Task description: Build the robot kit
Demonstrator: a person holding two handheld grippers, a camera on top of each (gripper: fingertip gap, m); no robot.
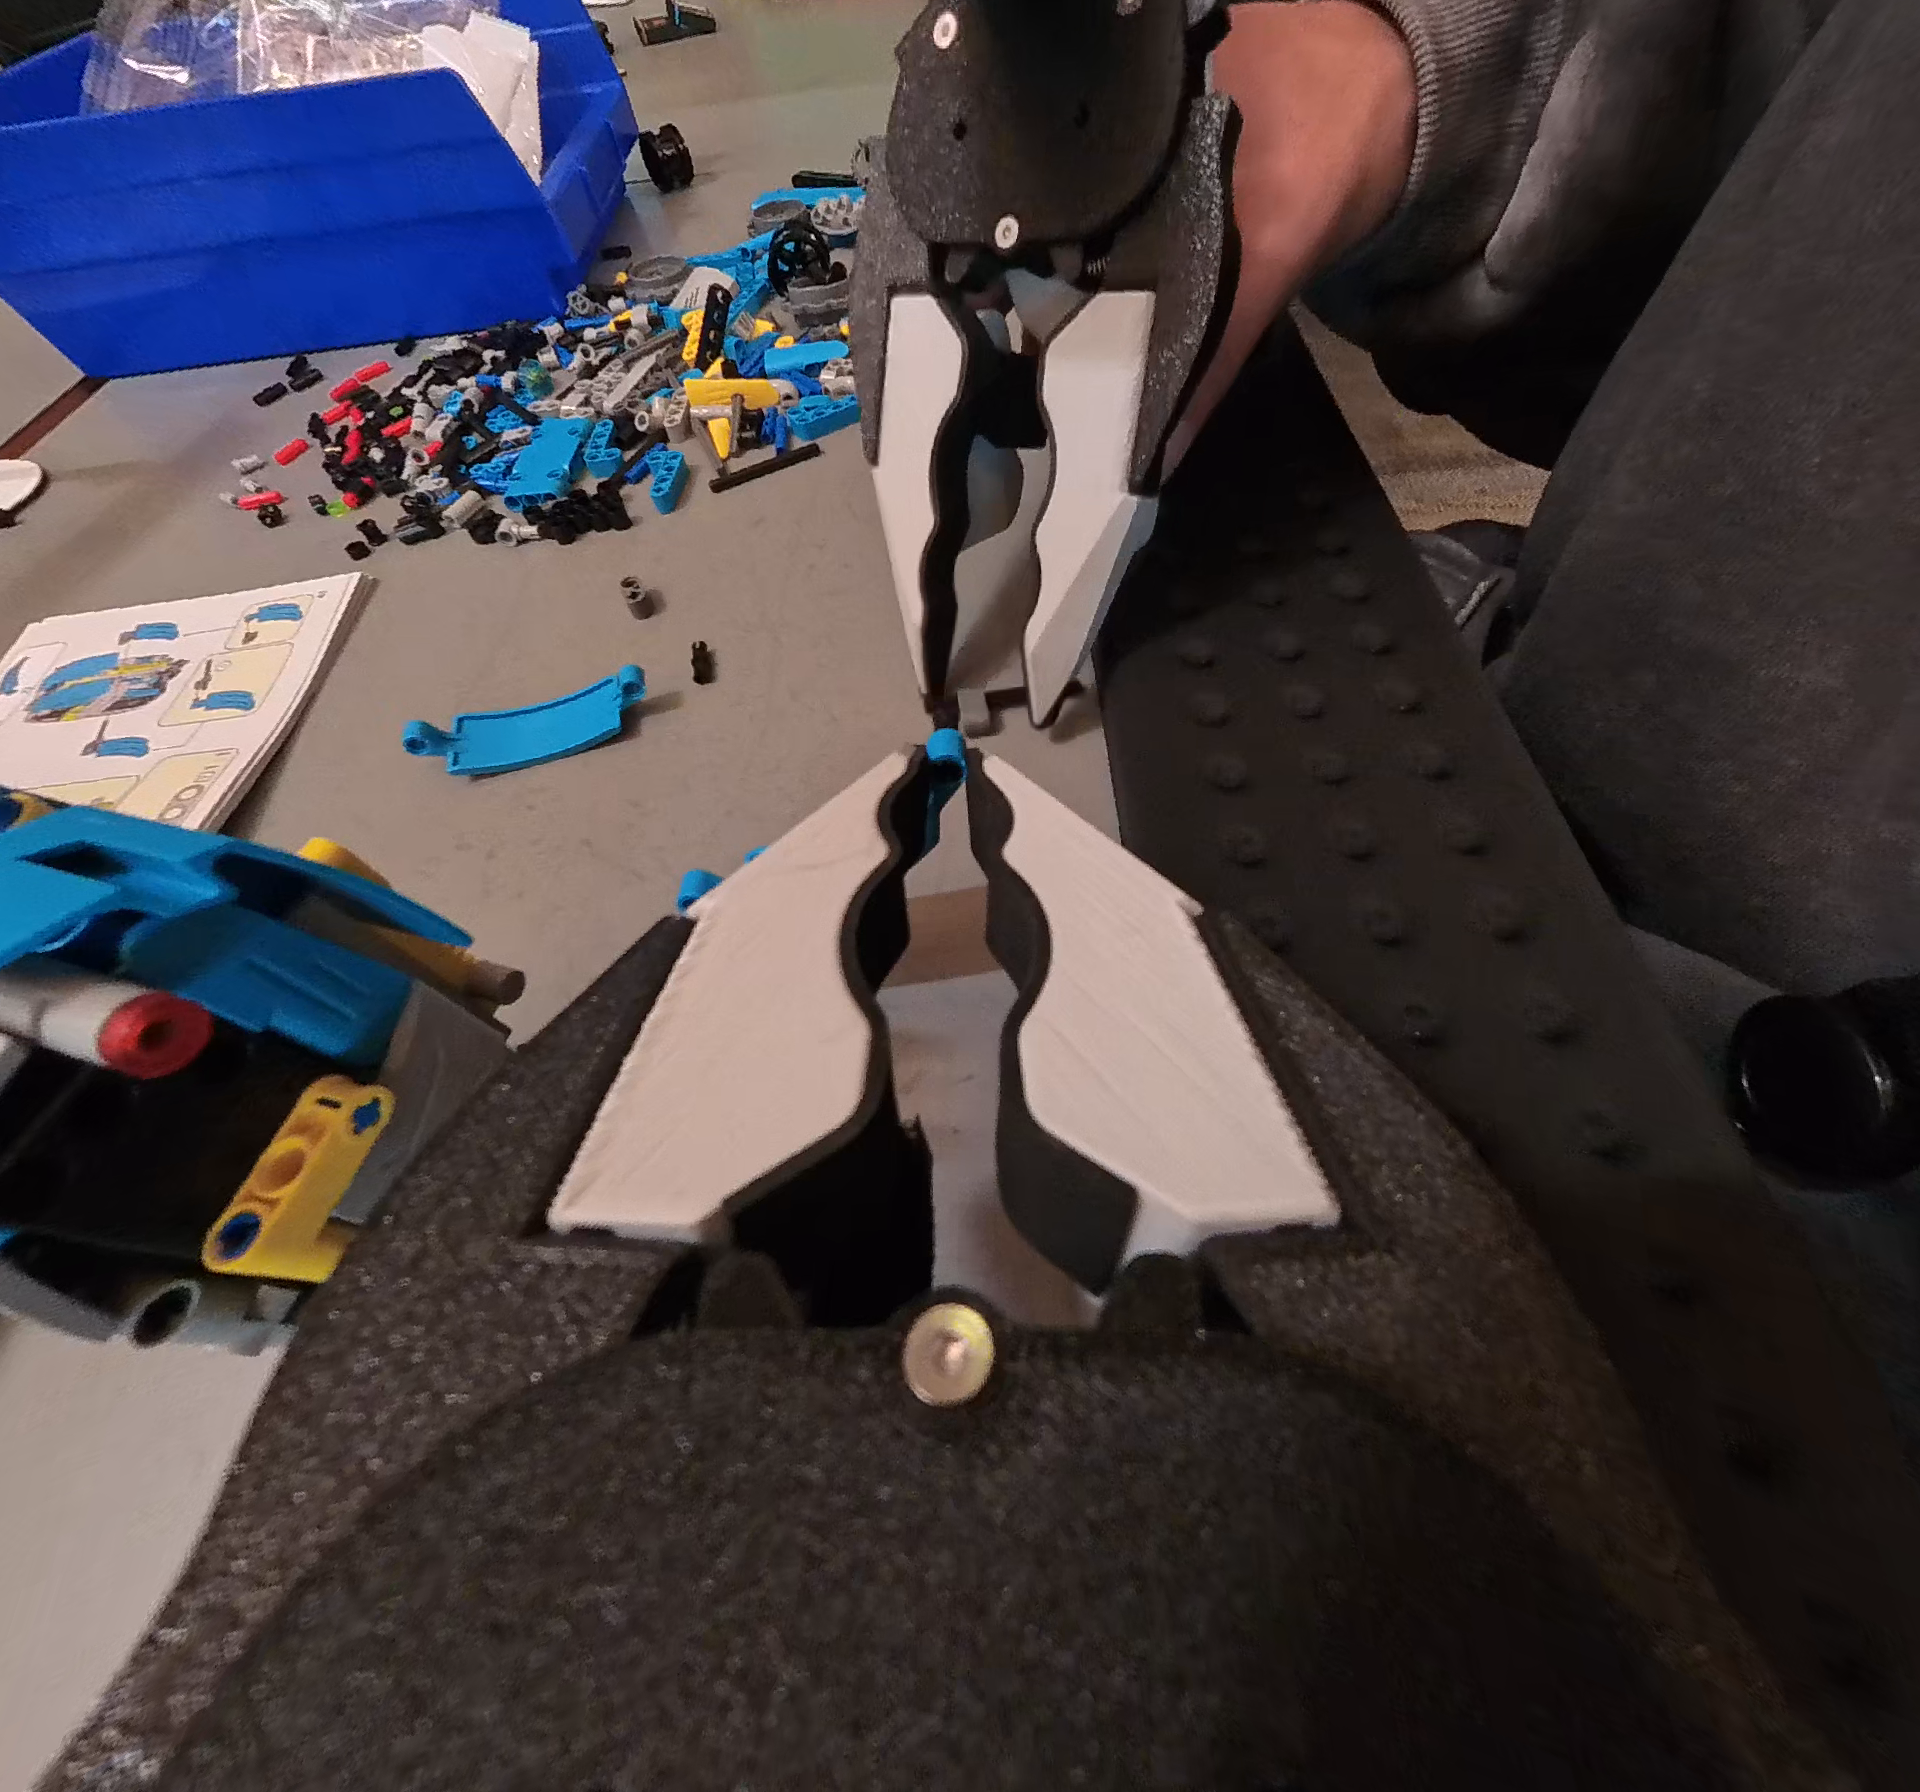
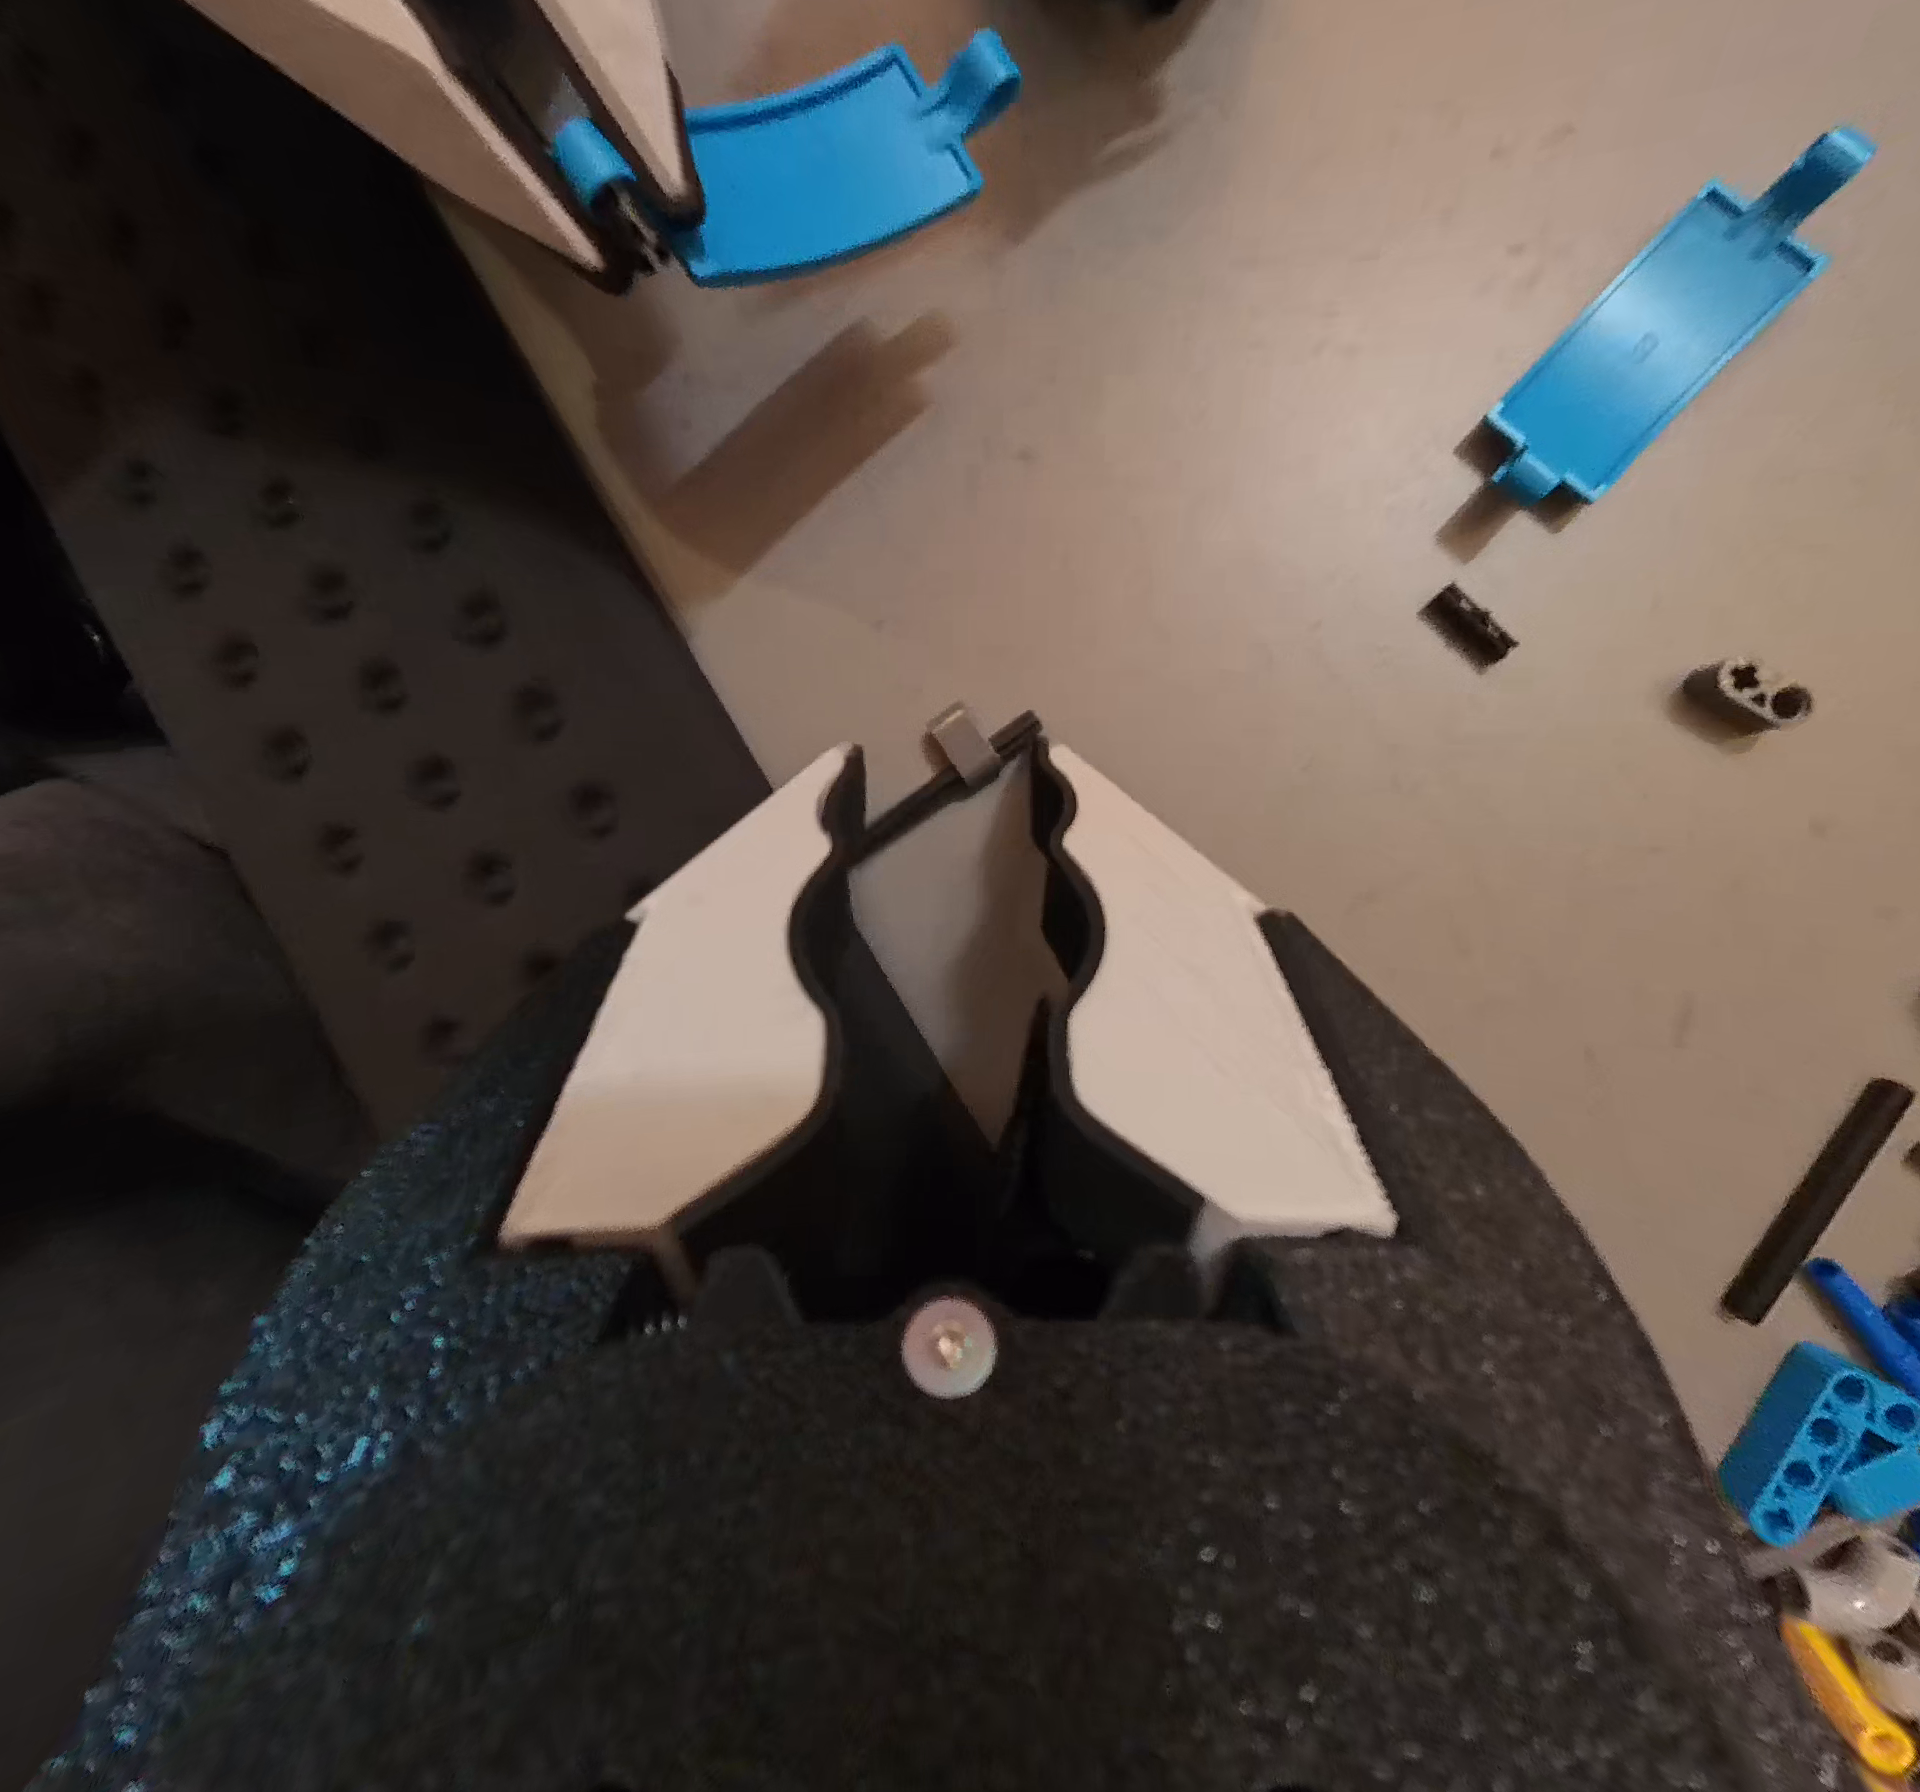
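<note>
My left gripper (image 1: pixel 948 761) is shut on the end tab of a blue curved panel (image 1: pixel 945 743) and holds it just above the grey table (image 1: pixel 790 579). In the right wrist view the same gripper (image 2: pixel 634 236) and its panel (image 2: pixel 831 173) are at the upper left. My right gripper (image 2: pixel 951 755) is shut on a flat light grey panel (image 2: pixel 945 911) with a small grey and black bit at its tip. In the left wrist view the right gripper (image 1: pixel 992 703) points down, its tips just beyond my left fingertips.
A second blue curved panel (image 1: pixel 540 719) (image 2: pixel 1652 340), a black pin (image 2: pixel 1467 627) and a grey connector (image 2: pixel 1751 700) lie loose. A brick pile (image 1: pixel 582 402), blue bin (image 1: pixel 312 194), instruction booklet (image 1: pixel 177 682) and part-built blue car (image 1: pixel 208 973) are left. A dark dimpled strip (image 1: pixel 1351 807) borders the table. Some 9 cm of space lies between my two pairs of fingers. Measured from the fingertips, the black pin (image 2: pixel 1467 627) is 8 cm or so from the right gripper and 15 cm from the left. Look for it in the left wrist view (image 1: pixel 707 663) too.
</note>
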